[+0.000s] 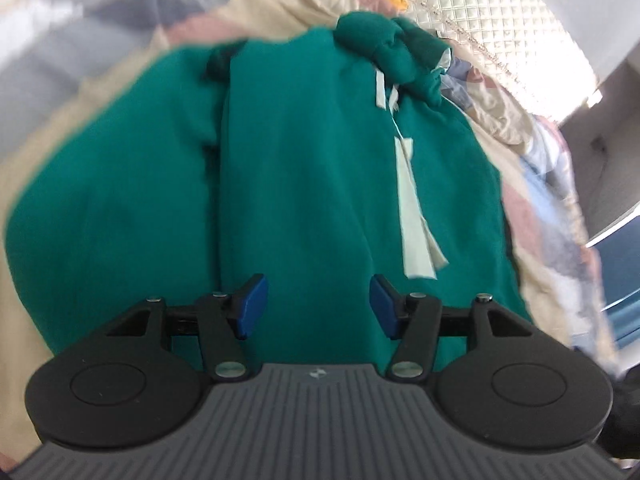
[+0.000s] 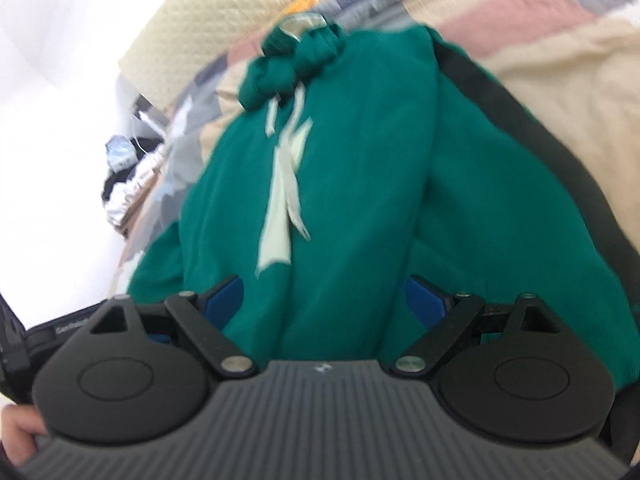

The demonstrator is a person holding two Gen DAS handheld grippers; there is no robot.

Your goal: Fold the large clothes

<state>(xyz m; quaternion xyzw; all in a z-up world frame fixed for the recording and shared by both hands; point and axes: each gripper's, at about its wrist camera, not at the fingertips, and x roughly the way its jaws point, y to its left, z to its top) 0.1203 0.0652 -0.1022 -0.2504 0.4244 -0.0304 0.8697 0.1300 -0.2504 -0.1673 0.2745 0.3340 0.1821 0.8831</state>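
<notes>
The left claw (image 1: 319, 306) hangs with jaws apart over green trousers (image 1: 280, 184) on a bedspread (image 1: 48, 152).

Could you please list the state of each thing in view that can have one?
Green trousers: folded lengthwise, legs together, lying on the bed, waistband bunched at the far end.
Pale drawstring: loose, untied, trailing down the fabric.
Bedspread: spread under the trousers, rumpled.
Left tool: open, nothing between the pads.
Right tool: open, over a fold of the fabric, not pinching it.
</notes>
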